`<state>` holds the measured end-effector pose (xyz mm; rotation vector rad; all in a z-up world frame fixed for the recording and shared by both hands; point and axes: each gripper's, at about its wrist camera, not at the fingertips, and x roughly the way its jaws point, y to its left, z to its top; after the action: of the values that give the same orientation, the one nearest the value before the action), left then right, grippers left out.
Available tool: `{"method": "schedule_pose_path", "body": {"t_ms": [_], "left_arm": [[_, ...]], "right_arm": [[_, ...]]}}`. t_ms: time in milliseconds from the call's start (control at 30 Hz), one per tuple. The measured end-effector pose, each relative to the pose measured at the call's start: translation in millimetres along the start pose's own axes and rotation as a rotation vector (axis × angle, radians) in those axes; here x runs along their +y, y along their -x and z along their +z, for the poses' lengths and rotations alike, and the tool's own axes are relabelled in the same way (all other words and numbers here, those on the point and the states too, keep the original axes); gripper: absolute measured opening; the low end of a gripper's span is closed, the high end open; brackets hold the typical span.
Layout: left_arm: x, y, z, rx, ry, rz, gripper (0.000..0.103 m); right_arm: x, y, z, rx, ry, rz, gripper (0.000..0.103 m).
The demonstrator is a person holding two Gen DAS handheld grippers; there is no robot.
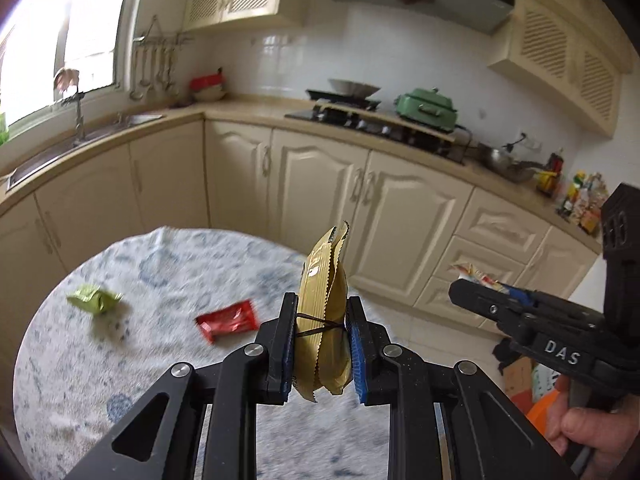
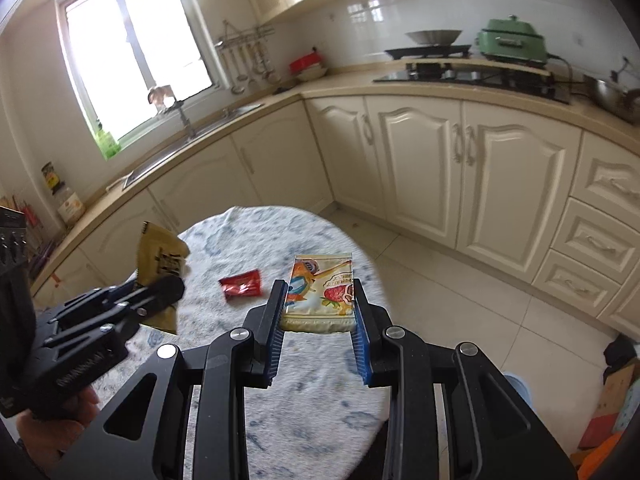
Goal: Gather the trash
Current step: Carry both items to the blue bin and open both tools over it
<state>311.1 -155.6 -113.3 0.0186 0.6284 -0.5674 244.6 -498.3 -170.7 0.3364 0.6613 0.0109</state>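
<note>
Crinkled gold wrapper (image 1: 322,312) (serrated edges), glossy strawberry packet (image 2: 320,296)

Both grippers are matte black plastic, blue ribbed pads (image 1: 357,354) on the fingers, round silver screws (image 2: 391,333), white "DAS" lettering on one side.

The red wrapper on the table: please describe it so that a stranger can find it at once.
Find the round table with the blue-patterned white cloth in front of the cream kitchen cabinets. Two wrappers lie on it; the red wrapper is the flat, shiny rectangle nearer the middle, while the green wrapper is crumpled.
</note>
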Motion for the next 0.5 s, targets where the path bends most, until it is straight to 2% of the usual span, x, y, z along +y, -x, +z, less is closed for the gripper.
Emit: {"method": "schedule_pose_path", "body": {"t_ms": [133,267,400,500], "left_arm": [[-32,4,12,-0.026,-0.052,-0.074,0.019],[-73,-11,22,-0.021,-0.105,-0.152,0.019],[-119,-38,24,0.019,-0.151,-0.237,0.019],[-152,-67,21,0.078,-0.181,-0.296,0.019]], "right_arm": [[-40,34,2,-0.05,-0.052,-0.071,0.03],[-85,64,-2,-0.082,-0.116,-0.158,0.03],[-137,87,-14,-0.089,-0.192,-0.255,0.03],[-174,93,-27,-0.069,-0.249,-0.315,0.03]]}}
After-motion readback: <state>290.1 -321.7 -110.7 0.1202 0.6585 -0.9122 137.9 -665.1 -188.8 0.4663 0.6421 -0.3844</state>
